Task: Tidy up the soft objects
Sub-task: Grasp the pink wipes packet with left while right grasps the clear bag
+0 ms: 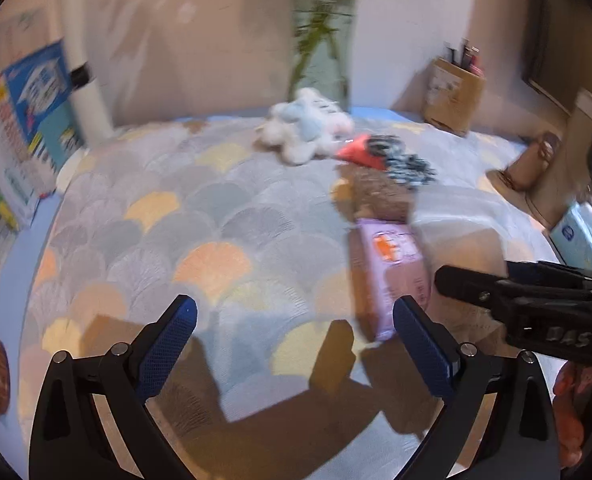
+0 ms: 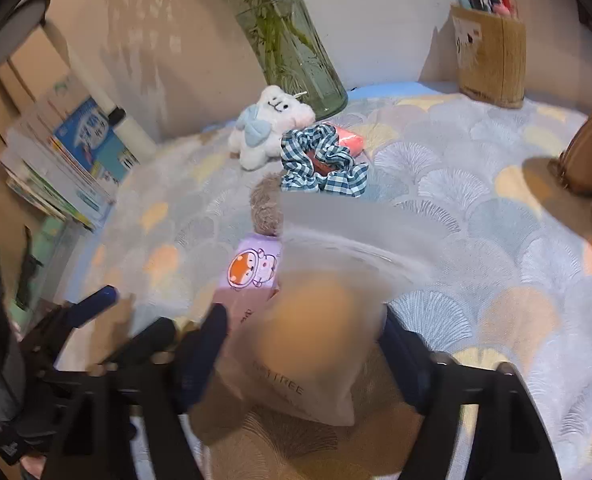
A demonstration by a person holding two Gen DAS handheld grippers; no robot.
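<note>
A fan-patterned mat (image 2: 476,184) covers the table, with books (image 2: 76,160) stacked at its left edge, a glass vase (image 2: 296,52) of green stems at the back and a pen holder (image 2: 490,52) at the back right. A translucent pouch (image 2: 316,320) hangs tilted between the fingers of the right gripper (image 2: 300,344), which sit against its sides; blur leaves it unclear whether they pinch it. Just behind the pouch lie a purple pack (image 2: 252,276) and a brown fuzzy scrunchie (image 2: 266,208). Further back, a checked scrunchie (image 2: 320,160) rests on an orange item (image 2: 350,138), just beside a white plush (image 2: 272,124) near the vase. The left gripper (image 1: 296,320) hovers spread and empty over the mat, its right finger near the purple pack.
</note>
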